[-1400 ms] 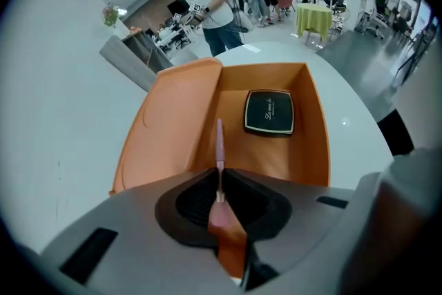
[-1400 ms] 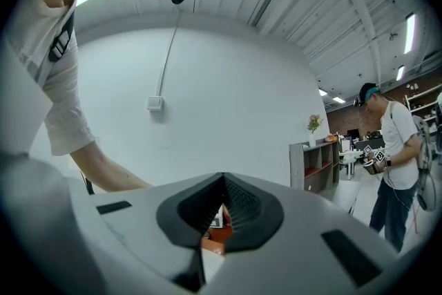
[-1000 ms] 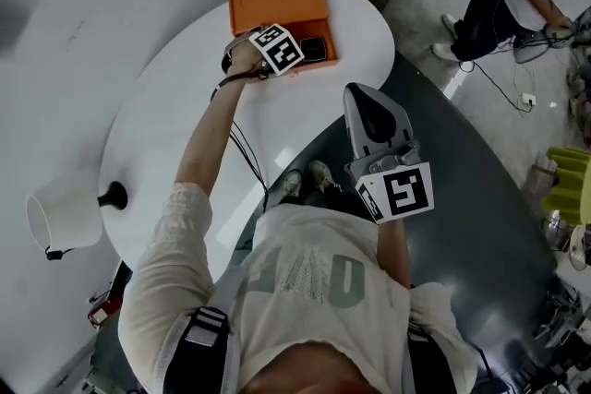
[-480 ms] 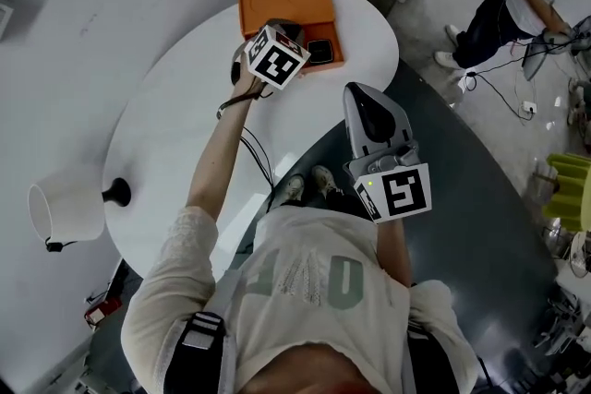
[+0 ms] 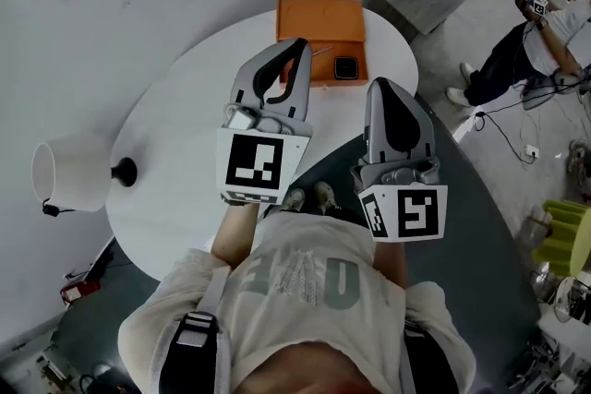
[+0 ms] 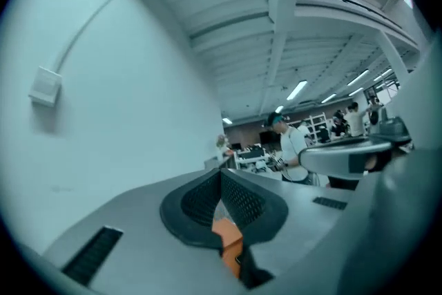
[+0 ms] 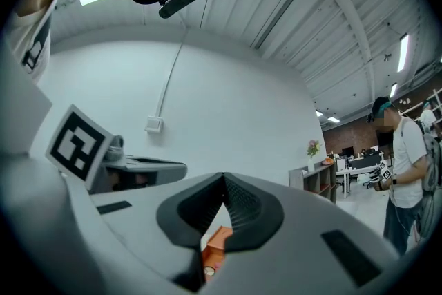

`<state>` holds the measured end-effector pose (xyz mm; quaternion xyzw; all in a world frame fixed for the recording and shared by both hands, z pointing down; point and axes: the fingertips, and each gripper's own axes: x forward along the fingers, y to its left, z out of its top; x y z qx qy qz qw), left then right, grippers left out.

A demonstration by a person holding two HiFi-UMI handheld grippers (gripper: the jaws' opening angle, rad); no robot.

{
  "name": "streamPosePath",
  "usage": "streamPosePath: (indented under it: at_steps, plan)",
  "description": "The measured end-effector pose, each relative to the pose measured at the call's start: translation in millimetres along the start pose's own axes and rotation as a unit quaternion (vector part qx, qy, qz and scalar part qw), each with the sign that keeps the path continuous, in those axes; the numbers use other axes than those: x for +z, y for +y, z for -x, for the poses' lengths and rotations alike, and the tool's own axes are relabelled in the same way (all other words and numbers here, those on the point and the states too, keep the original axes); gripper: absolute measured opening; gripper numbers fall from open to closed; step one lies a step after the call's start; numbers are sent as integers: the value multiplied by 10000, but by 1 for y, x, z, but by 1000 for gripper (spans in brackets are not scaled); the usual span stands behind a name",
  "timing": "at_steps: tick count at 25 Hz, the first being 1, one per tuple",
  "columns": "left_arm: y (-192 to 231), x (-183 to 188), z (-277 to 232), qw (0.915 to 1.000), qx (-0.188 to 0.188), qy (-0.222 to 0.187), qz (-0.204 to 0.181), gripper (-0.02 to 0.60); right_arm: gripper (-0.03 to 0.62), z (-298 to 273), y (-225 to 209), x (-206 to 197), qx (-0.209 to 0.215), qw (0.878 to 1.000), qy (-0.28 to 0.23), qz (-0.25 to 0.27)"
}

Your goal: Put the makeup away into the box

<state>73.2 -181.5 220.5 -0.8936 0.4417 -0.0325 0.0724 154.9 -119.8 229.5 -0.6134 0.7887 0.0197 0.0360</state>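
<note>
The jaws of the left gripper (image 6: 221, 175) have just been closing and are seen pressed together, tip to tip, with nothing caught between them. The jaws of the right gripper (image 7: 223, 180) are likewise met at the tips, and nothing is held there. In the head view the two grippers are held side by side at mid-frame, the left one over the white round table (image 5: 175, 129), the right one just off its edge. Beyond the tips, toward the top of the frame, the orange box (image 5: 319, 18) is found lying on the table, apart from both grippers. A small dark square compact (image 5: 345, 67) is seen inside it, at its lower right corner. A white lamp (image 5: 66, 175) stands at the table's left edge. Another person (image 5: 517, 51) is seen in the upper right corner.
</note>
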Motion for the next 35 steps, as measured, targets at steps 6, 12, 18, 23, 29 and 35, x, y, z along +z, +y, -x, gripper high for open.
streamPosePath:
  at_steps: [6, 12, 18, 23, 29, 35]
  plan:
    - [32, 24, 66, 9916, 1023, -689, 391, 6, 5, -5, 22, 12, 152, 9997, -144, 133]
    - [36, 20, 82, 9889, 1281, -699, 272, 6, 5, -9, 32, -4, 238, 9997, 87, 66]
    - [36, 18, 89, 9885, 1321, -679, 274, 6, 5, -11, 33, 1, 203, 9997, 50, 94]
    - [43, 14, 94, 9880, 1391, -627, 222, 6, 5, -14, 39, -5, 218, 9994, 167, 191]
    - [40, 18, 96, 9886, 1309, -707, 211, 6, 5, -13, 41, -4, 250, 9993, 178, 217]
    - [40, 16, 95, 9896, 1268, -646, 220, 6, 5, -13, 41, -6, 164, 9988, 247, 384]
